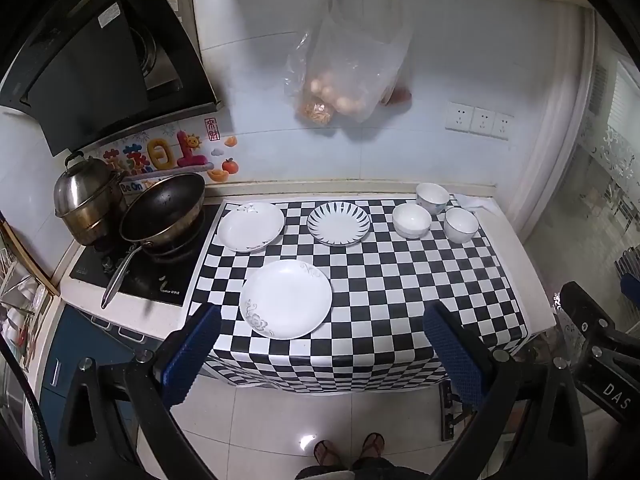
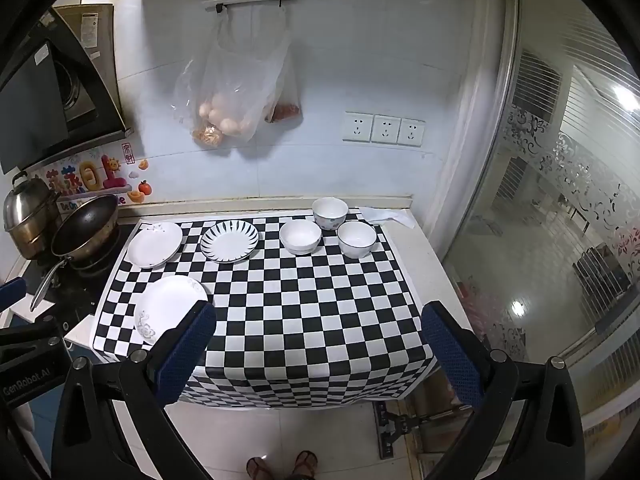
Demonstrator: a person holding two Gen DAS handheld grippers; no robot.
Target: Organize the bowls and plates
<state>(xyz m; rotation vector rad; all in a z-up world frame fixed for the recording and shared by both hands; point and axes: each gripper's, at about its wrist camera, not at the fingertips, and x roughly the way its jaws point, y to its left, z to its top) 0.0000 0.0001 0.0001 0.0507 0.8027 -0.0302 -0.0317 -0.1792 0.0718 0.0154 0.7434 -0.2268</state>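
Ahead of both grippers, left (image 1: 320, 320) and right (image 2: 318, 320), jaws wide apart and empty, 3 plates (image 1: 285, 305) and 3 bowls (image 1: 412, 220) lie unstacked; nothing looks organized yet.

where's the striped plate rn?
The striped plate sits in the back row of the checkered mat, centre in both wrist views, between the white plate nearest the stove and the plain white bowl.
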